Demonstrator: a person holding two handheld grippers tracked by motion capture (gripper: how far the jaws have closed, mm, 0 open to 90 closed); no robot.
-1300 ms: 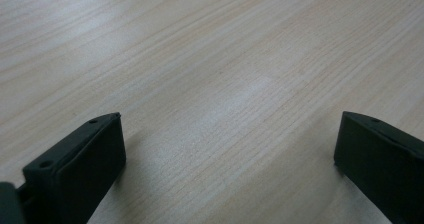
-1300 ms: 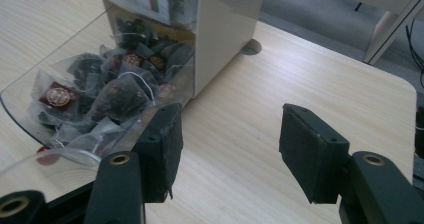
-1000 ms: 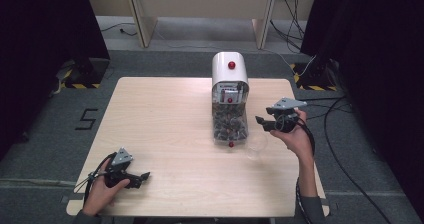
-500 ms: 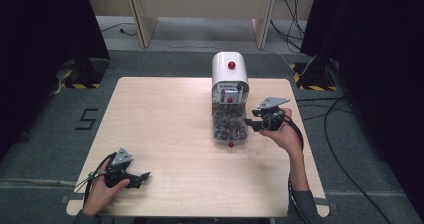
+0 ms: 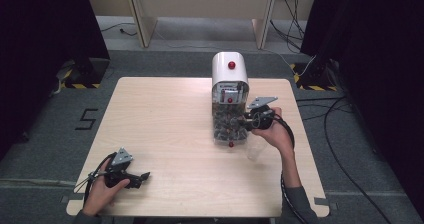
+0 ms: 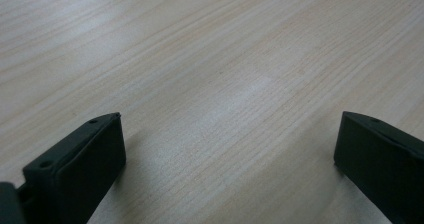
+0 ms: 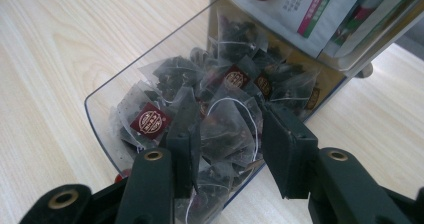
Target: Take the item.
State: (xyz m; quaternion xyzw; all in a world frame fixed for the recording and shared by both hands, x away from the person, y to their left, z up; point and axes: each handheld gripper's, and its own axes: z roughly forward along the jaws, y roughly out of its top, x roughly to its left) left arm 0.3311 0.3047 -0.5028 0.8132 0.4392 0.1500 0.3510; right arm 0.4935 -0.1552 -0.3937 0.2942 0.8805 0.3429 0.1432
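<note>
Left gripper [image 5: 144, 175]: sitting low at the near-left corner of my table [image 5: 165, 124], held in the left hand [image 5: 102, 191]. Its own camera has both jaws way apart with bare wood grain between them, so it's spread wide and holding nothing.

Cable: black loop trailing off the left gripper toward the table's near edge.

Table middle: just pale wood, well apart from both grippers.

Dispenser [image 5: 229, 76]: white domed thing with a red knob on top, standing upright right of centre toward the far side. Printed label and a second red button on its front.

Clear tray [image 7: 107, 101]: see-through bin at the dispenser's base, facing me, packed with tea bags [image 7: 150, 116], the pyramid kind with dark leaves, white strings and little red tags.

Right gripper [image 7: 227, 134]: reaching in over the tray's rim from the right. Jaws are partly spread, one on each side of a tea bag [image 7: 220, 126] with a looping white string. Can't tell if they're actually touching it yet.

Right hand [image 5: 272, 131]: behind the gripper, forearm running back to the near-right edge.

Clear cup [image 5: 256, 151]: faint, on the table just beside the right hand, near the tray.
</note>
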